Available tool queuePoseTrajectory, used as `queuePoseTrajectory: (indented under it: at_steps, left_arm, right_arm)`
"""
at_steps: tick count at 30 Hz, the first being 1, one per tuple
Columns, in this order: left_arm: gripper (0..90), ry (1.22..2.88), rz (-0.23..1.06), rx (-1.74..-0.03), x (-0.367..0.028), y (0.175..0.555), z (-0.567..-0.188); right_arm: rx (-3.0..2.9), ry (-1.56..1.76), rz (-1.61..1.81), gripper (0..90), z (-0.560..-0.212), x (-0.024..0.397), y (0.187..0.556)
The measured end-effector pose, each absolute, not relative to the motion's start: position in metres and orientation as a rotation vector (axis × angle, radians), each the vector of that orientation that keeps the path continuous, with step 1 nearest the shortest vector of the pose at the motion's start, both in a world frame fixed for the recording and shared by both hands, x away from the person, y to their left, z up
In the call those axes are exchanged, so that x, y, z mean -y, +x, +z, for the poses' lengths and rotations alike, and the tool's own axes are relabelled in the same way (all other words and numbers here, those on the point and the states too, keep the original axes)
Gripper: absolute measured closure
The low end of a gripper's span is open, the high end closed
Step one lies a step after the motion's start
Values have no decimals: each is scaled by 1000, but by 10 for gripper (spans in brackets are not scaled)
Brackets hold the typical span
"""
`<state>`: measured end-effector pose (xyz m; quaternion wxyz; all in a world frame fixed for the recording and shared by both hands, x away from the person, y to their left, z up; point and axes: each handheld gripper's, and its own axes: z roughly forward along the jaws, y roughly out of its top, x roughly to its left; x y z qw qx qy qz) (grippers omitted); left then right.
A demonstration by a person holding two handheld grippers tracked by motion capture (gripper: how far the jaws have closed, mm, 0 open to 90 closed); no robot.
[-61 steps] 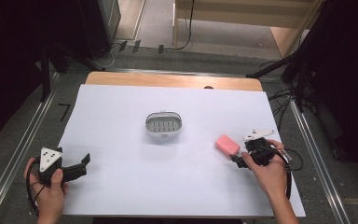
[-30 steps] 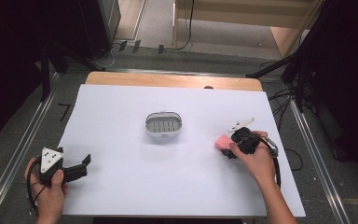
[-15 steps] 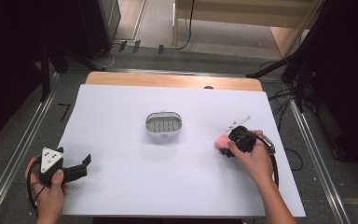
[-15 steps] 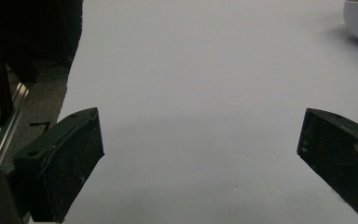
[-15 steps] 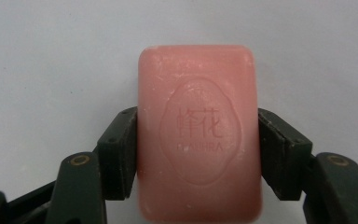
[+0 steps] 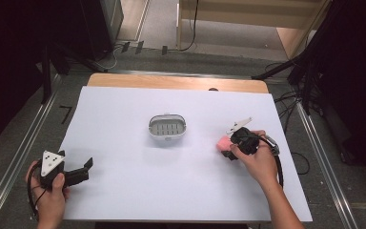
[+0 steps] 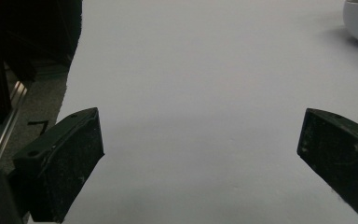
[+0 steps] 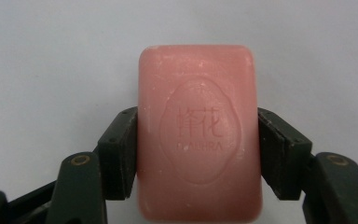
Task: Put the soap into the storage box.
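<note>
With the right gripper (image 8: 193, 154) clamped on the long sides of the pink soap bar (image 8: 198, 135) near the table's (image 6: 124, 200) right edge, lift straight and level, leaving the left gripper (image 7: 200, 154), fingers apart, resting by the near left corner.

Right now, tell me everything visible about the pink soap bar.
The pink soap bar is a rounded rectangular block, matte and slightly scuffed, with an oval emblem, characters and faint lettering pressed into its top face. It lies flat on the white table, right of the soap dish and apart from it. The right gripper has its two black jaws pressed against the bar's long sides. In the high view it shows just left of the person's right hand.
</note>
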<state>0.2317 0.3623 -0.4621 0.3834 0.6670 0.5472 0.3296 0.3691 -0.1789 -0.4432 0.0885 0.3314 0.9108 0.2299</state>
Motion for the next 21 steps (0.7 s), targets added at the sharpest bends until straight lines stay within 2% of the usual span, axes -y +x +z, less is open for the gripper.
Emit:
queuePoseTrajectory:
  at_steps: [21]
  left_arm:
    - [5, 1702, 841, -1395, -362, 232, -462]
  right_arm:
    - [-2720, 761, 782, 387, -408, 152, 381]
